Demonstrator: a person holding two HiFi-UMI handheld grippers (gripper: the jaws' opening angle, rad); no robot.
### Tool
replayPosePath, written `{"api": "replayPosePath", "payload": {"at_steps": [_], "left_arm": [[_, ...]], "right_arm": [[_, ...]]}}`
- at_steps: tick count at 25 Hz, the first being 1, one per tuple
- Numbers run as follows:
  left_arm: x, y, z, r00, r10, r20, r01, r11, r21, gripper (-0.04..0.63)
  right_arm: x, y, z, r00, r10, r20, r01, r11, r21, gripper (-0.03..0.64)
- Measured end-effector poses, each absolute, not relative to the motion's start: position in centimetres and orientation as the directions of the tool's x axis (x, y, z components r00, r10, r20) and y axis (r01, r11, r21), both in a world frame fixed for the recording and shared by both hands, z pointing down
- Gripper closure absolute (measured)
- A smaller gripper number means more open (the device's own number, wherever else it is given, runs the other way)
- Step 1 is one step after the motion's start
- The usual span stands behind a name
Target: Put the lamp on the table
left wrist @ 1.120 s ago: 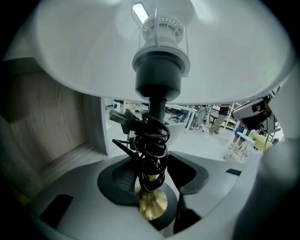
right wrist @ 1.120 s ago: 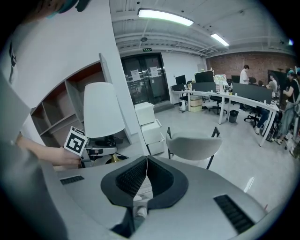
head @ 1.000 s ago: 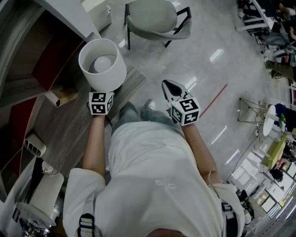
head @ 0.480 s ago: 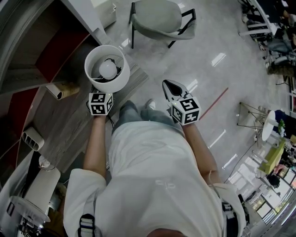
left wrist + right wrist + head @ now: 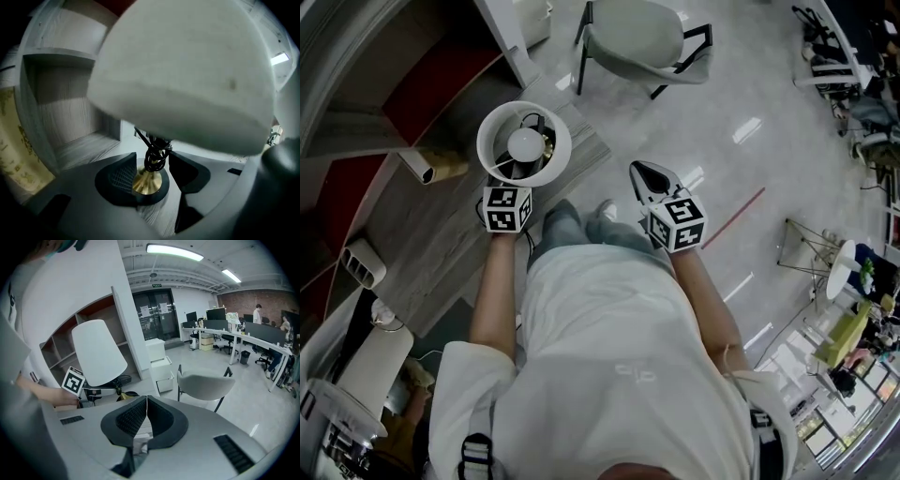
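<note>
The lamp [image 5: 526,143] has a white drum shade with a bulb inside, and it stands upright on the grey wood table [image 5: 422,253]. My left gripper [image 5: 152,161] is at its foot, with only the marker cube [image 5: 506,208] showing below the shade in the head view. Its jaws are opening. The thin stem with its coiled black cord [image 5: 154,158] and the brass base [image 5: 146,182] sit between them, with gaps on either side. The shade [image 5: 187,75] fills the top of the left gripper view. My right gripper [image 5: 649,178] hangs shut and empty over the floor, to the right of the lamp [image 5: 98,352].
A shelf unit [image 5: 356,103] rises left of the table, with a white cylinder [image 5: 427,169] lying beside the lamp. A grey chair [image 5: 642,42] stands on the glossy floor beyond. A second white lamp [image 5: 366,375] sits at lower left. A white drawer cabinet [image 5: 159,364] stands by the shelves.
The lamp has gone from tilted to upright, so the head view now looks straight down into the shade. The left gripper stays at its foot. The right gripper has not moved.
</note>
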State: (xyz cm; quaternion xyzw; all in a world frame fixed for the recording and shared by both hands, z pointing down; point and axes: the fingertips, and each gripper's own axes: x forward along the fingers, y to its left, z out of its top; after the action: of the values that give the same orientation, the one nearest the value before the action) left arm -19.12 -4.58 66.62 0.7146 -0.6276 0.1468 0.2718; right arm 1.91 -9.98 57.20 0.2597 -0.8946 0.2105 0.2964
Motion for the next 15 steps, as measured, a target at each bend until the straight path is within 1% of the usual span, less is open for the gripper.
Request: {"api": "replayPosePath", "payload": {"at_steps": [5,9,15], "left_arm": [[-19.3,-4.0,66.7,0.181,-0.805,0.566,-0.977,-0.080,0.198,0.365],[-19.3,-1.8,67.7,0.189,-0.770,0.609,-0.976,-0.077,0.205,0.365],[-20.8,1.4,67.1,0.136,-0.762,0.634,-0.981,-0.012,0.196,0.367]], "right_arm": [[0.4,-9.3,57.3,-0.703,-0.313,0.639,-0.561,0.796,-0.227,0.584],[-0.6,-9.1,57.3,-0.715,-0.297,0.633,-0.540,0.809,-0.231,0.584],[-1.4,-9.3,56.6,-0.733,-0.279,0.621,-0.516,0.823,-0.238,0.584]]}}
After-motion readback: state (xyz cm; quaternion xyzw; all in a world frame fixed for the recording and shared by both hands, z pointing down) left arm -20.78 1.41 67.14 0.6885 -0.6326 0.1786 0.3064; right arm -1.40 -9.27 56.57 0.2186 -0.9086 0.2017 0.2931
